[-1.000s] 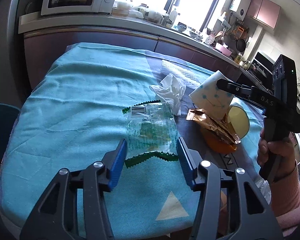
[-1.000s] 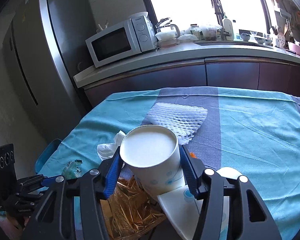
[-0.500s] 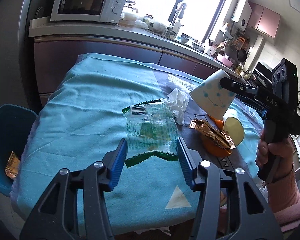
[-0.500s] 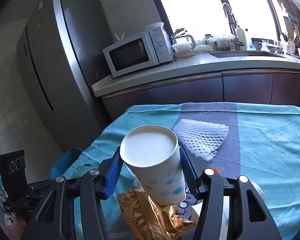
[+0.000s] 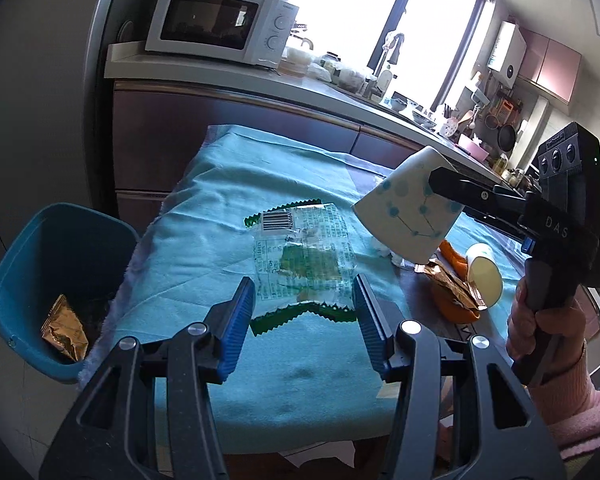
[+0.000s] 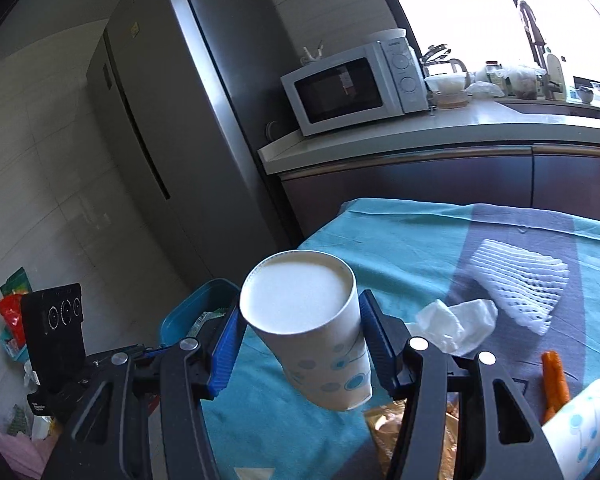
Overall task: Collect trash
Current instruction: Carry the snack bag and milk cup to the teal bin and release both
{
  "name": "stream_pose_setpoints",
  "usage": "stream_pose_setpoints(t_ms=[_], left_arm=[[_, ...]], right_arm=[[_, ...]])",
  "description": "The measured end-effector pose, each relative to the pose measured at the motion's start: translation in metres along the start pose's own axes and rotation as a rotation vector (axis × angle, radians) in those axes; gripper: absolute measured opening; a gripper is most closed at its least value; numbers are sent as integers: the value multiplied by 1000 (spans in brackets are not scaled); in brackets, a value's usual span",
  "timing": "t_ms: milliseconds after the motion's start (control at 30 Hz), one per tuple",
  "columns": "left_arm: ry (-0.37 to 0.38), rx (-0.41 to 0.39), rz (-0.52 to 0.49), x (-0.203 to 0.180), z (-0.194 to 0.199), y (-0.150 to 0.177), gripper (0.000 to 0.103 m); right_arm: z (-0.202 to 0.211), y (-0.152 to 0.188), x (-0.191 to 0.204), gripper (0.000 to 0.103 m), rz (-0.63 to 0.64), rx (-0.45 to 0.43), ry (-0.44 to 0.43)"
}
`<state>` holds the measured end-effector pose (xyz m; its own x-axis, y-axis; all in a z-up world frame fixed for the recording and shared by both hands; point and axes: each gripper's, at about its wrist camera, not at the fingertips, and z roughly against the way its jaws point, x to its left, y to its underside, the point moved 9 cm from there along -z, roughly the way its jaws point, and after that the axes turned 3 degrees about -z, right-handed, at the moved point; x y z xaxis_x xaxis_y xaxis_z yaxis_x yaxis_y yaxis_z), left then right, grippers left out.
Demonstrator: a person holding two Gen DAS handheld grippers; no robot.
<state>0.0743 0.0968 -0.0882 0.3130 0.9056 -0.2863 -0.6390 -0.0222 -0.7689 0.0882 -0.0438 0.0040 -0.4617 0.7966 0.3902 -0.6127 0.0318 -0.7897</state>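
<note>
My right gripper (image 6: 300,346) is shut on a white paper cup with blue dots (image 6: 312,328), held tilted above the table; the cup also shows in the left wrist view (image 5: 408,212). My left gripper (image 5: 302,316) is open and empty, low over a clear and green plastic wrapper (image 5: 300,256) on the teal cloth. A blue bin (image 5: 32,280) stands off the table's left end with a gold wrapper (image 5: 64,328) inside; it also shows in the right wrist view (image 6: 198,312).
On the table (image 6: 400,232) lie a crumpled tissue (image 6: 456,324), white foam netting (image 6: 520,284), a gold wrapper (image 5: 448,284), orange peel (image 6: 554,380) and a second paper cup (image 6: 584,428). A counter with a microwave (image 5: 220,24) runs behind; a fridge (image 6: 160,120) stands left.
My right gripper has carried the cup up and leftward toward the bin end of the table. My left gripper has pulled back and left, bringing the bin into view.
</note>
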Motion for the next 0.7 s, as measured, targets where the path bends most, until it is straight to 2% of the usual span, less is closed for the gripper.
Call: stream_pose_setpoints(t_ms=[700], left_arm=[[-183,-68,140,102,48,-6,50]], right_arm=[[-84,1,91,55,115,120,-180]])
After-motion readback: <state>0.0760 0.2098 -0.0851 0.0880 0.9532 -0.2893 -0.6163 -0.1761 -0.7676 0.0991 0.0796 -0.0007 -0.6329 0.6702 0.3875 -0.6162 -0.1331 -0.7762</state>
